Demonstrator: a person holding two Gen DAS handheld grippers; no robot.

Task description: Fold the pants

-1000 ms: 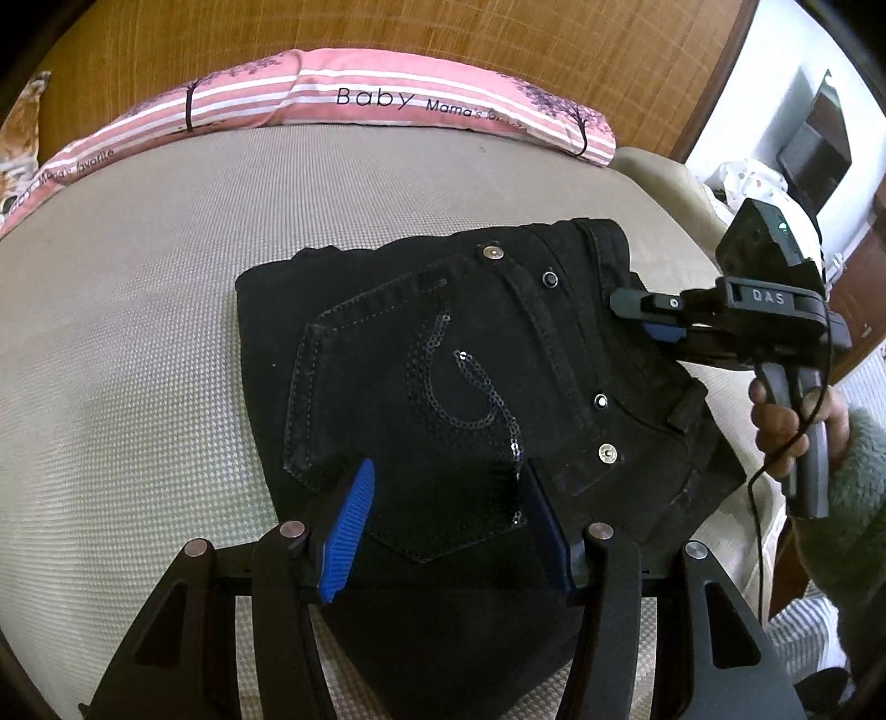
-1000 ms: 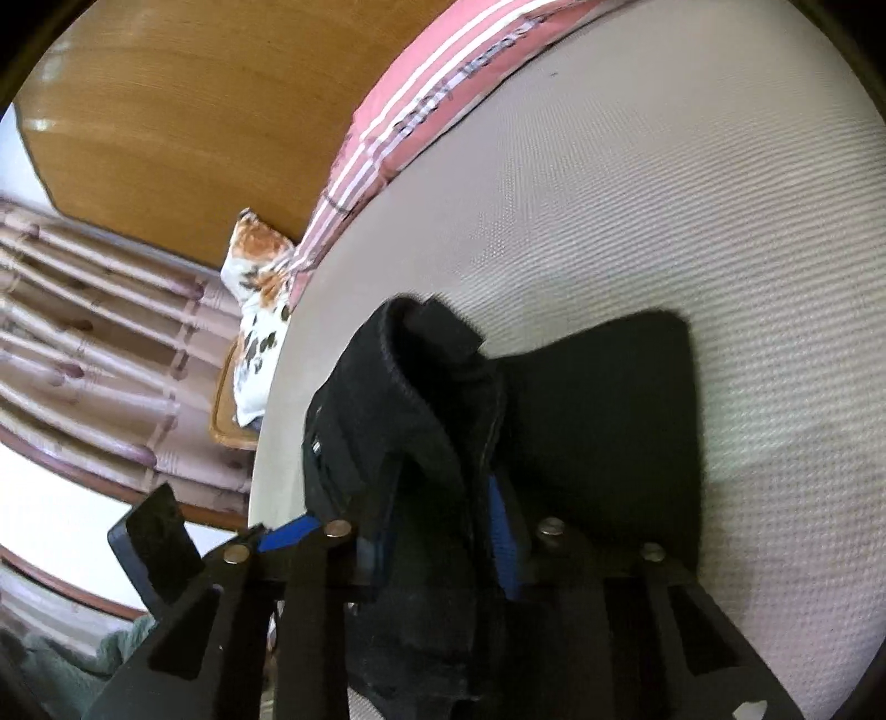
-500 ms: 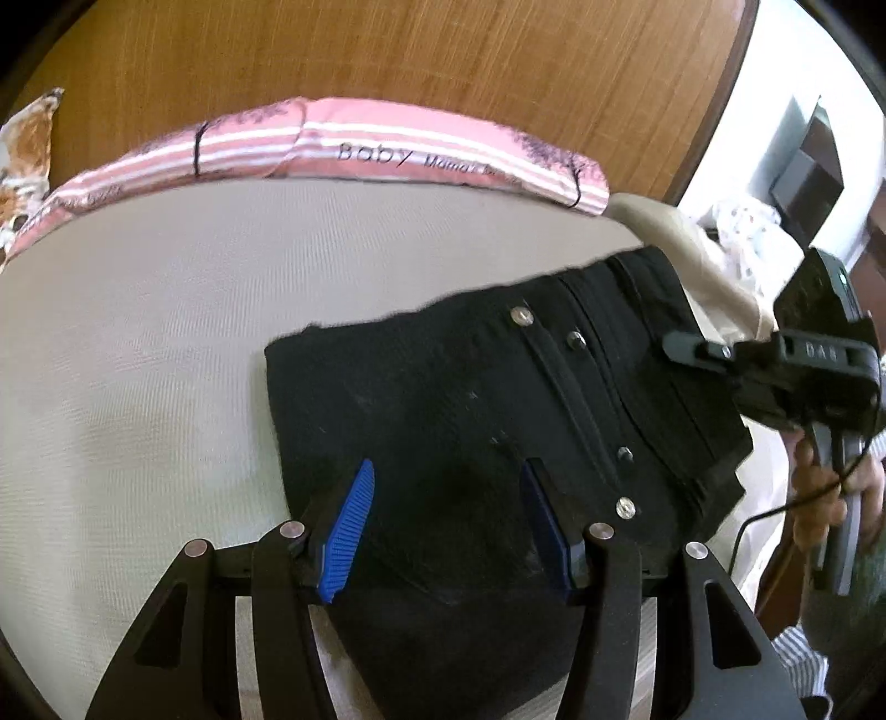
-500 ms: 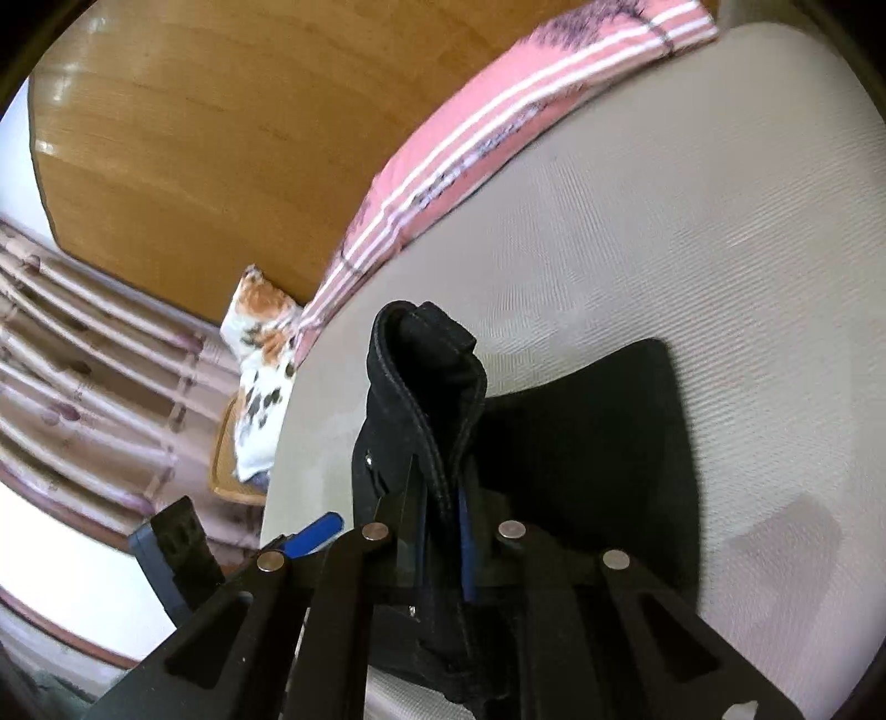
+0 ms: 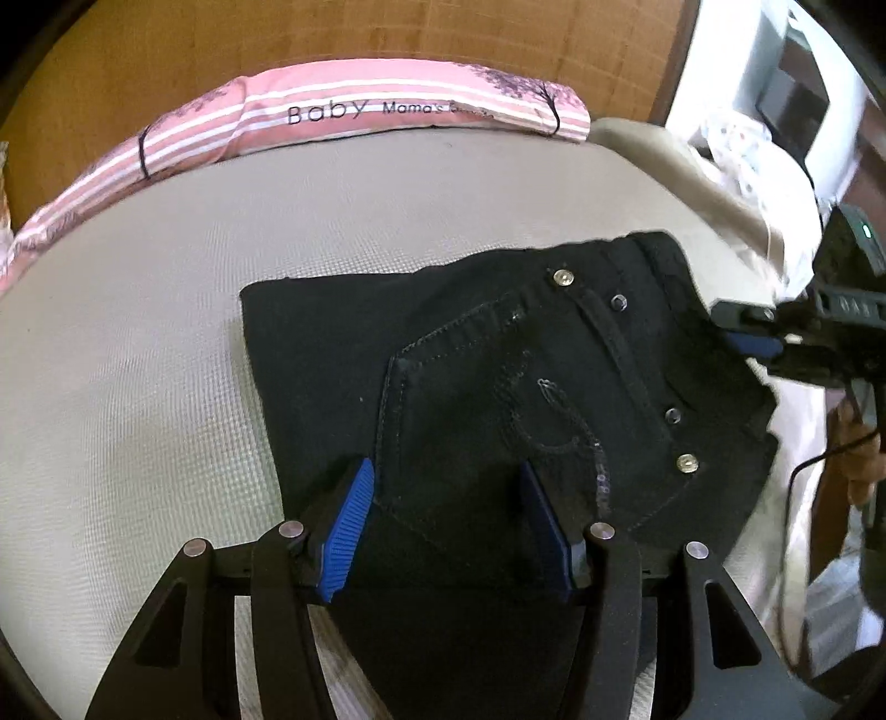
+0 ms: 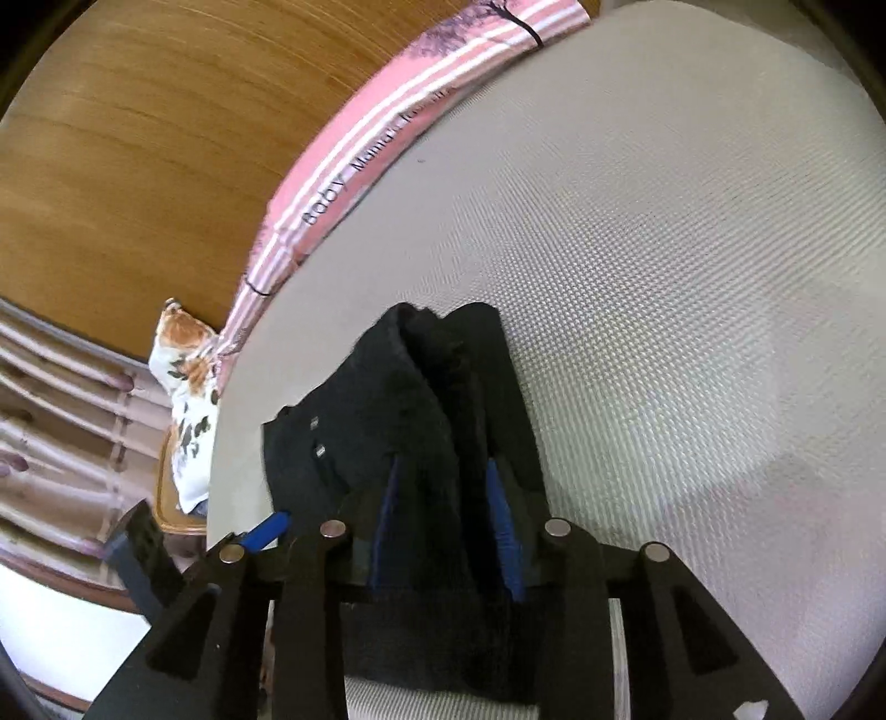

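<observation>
We have the black pants (image 5: 498, 376) folded into a compact block on the bed (image 5: 138, 387), lying toward its right edge, back pocket and rivets up. Our right tongs (image 6: 446, 498) sit at the waistband end with a thick ridge of denim standing up between the blue pads, and the jaws are opening, so the cloth looks to be slipping free rather than pinched. Our left tongs (image 5: 443, 515) stand apart over the near edge of the block, gripping nothing. To finish well, we should let that ridge drop flat, then press the layers square so the edges line up. Beyond the pants, a pink striped pillow (image 5: 332, 111) runs along the head of the bed against the wooden headboard (image 5: 387, 33); it is well apart. Nothing blocks us on the mattress.
</observation>
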